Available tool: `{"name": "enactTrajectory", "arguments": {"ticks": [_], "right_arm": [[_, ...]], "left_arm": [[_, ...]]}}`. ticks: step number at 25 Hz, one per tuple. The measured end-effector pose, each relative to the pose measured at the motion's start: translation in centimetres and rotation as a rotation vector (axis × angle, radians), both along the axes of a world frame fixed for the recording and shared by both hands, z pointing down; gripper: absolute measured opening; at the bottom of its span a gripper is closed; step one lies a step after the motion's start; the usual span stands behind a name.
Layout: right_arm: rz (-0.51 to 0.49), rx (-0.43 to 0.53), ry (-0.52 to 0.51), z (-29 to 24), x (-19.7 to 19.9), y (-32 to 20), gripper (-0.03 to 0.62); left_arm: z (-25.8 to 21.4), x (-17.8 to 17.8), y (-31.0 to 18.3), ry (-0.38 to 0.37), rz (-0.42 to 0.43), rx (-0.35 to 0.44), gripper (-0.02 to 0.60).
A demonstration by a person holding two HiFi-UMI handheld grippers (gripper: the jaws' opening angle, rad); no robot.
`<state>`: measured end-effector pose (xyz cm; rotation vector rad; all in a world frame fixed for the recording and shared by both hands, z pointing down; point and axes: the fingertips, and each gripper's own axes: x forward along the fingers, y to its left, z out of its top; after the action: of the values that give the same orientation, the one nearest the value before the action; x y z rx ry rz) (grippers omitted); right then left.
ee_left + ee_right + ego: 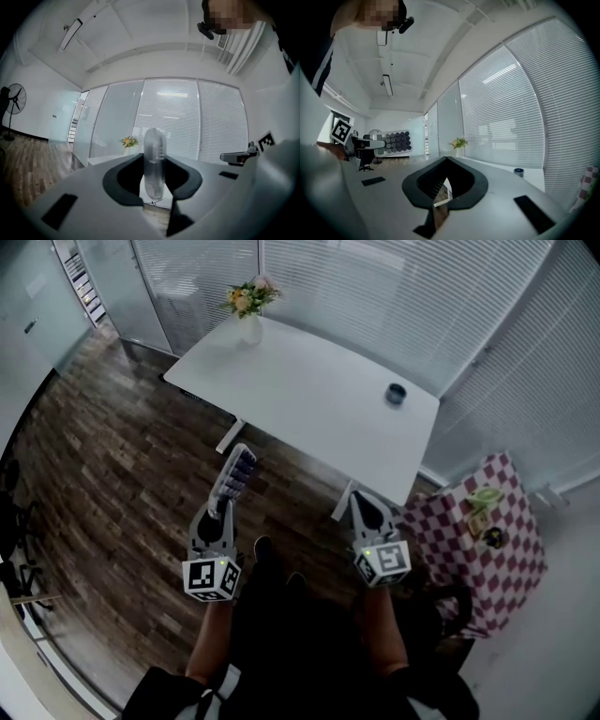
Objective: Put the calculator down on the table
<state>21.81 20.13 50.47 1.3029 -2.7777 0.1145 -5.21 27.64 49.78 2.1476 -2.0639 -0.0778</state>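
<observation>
Head view looks down — gripper views level, sharing table (309,399).

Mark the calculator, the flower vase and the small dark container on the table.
calculator (234,476): head view, middle of its key face.
flower vase (250,331): head view, white vase body.
small dark container (396,393): head view, its top.

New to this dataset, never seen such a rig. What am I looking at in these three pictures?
No robot: a person holds a two-jaw gripper in each hand. The head view looks down from a camera on the person's head; the two gripper views come from cameras riding on each gripper. The left gripper is shut on a slim white calculator with blue keys, held over the wooden floor. The right gripper is shut and empty. Ahead, the white table carries a white vase of flowers and a small dark round container.
</observation>
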Motion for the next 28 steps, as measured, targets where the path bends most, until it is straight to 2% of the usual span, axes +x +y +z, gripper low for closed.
{"name": "enactTrajectory", "arguments": {"ticks": [12,15,21,28], "right_arm": [[-0.025,0.047,0.020,-0.8,-0.7,-2.5,0.005],[-0.025,0.057,0.022,-1.1,-0.9,-3.6,0.005],[-0.004,0.082,0.040,-1.0,-1.5,-6.4,0.005],[0.001,0.080,0.019,-1.5,-4.2,-10.7,0.005]], "left_arm": [[-0.6,-0.5,-2.3,-0.008,-0.024,0.035,0.100],[-0.8,-0.8,-3.7,-0.002,-0.019,0.055,0.100],[-1.3,-1.6,-6.6,-0.040,0.014,0.087,0.100],[-0.8,-3.9,-11.4,-0.023,0.033,0.062,0.100]]}}
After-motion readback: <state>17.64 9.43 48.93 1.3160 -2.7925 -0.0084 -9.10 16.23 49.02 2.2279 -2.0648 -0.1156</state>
